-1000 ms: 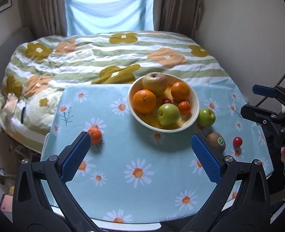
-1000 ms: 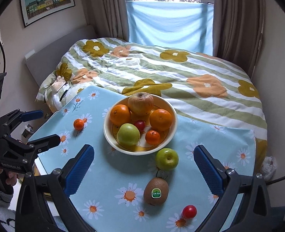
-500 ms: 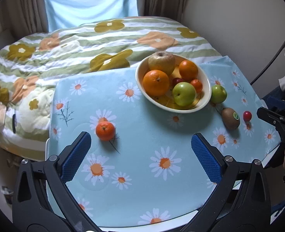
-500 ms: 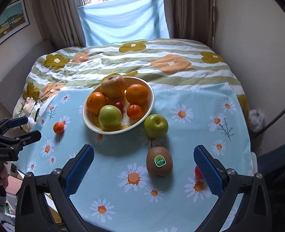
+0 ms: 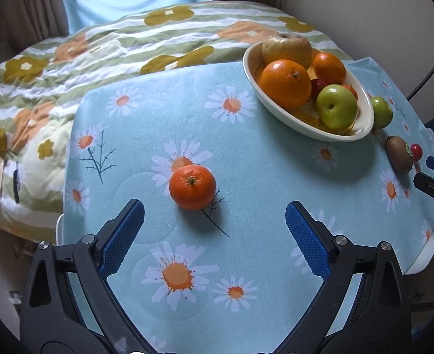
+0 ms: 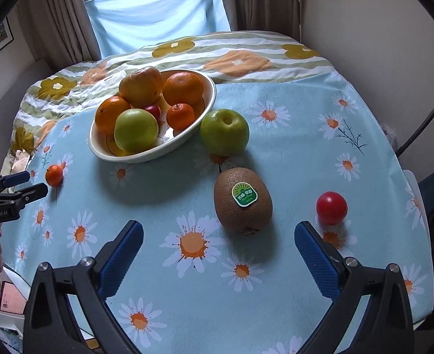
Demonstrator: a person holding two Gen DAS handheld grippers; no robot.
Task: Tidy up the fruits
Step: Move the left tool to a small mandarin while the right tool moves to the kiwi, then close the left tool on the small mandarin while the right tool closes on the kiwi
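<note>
Left gripper (image 5: pixel 214 215): I have it spread wide, gripping nothing, low over the table's left part; the mandarin (image 5: pixel 192 186) lies just ahead, between the finger lines, untouched.
Right gripper (image 6: pixel 218 237): spread wide too, empty; the kiwi (image 6: pixel 243 200) sits just ahead of it, nearer the right finger.
Tomato (image 6: pixel 331 207): right of the kiwi, near the right edge, just beyond the right fingertip (image 6: pixel 302 231).
Loose apple (image 6: pixel 224 132): beside the bowl's (image 6: pixel 169 147) right rim, whether touching I cannot tell.
Bowl: at the far edge, holding oranges, a green apple and other fruit.
Tablecloth (image 6: pixel 290 147): blue with daisies, a bed (image 5: pixel 113 44) behind it.
</note>
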